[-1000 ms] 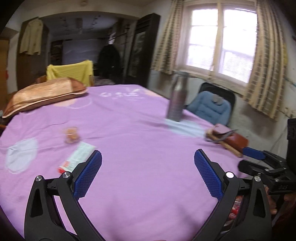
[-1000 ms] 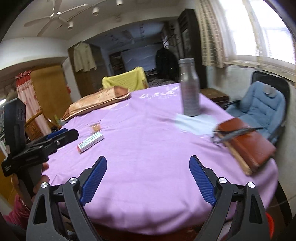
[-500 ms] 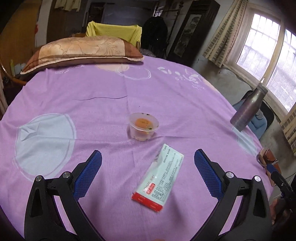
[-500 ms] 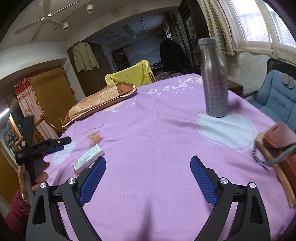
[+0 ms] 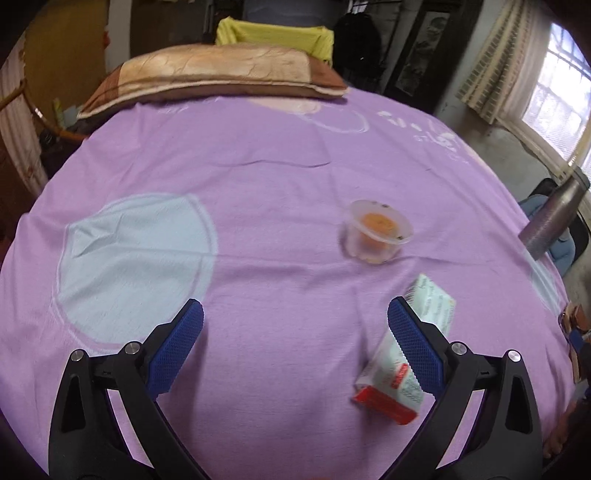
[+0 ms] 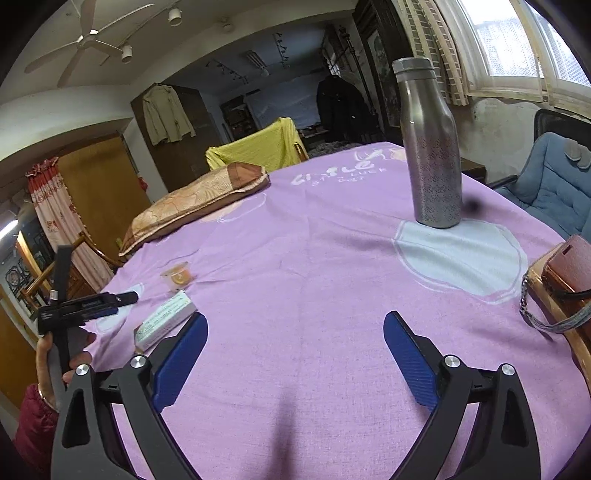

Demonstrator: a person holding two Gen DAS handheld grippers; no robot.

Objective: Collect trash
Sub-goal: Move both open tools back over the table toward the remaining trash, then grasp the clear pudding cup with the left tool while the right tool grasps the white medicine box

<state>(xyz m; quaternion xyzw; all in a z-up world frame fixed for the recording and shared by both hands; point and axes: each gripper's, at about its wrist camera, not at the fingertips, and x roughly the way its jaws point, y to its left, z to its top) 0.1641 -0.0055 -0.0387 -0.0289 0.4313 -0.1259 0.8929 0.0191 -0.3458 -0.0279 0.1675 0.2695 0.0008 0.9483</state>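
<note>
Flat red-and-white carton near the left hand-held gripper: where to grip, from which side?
Grip the carton across its narrow width, near mid-length, coming from above. It lies flat on the purple tablecloth, so its long side edges are the exposed faces. The left hand-held gripper, open, sits off to its left.

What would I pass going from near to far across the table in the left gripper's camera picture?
Left gripper → red-and-white packet → small clear cup with orange contents → brown pillow at the far edge → yellow-draped chair beyond the table.
</note>
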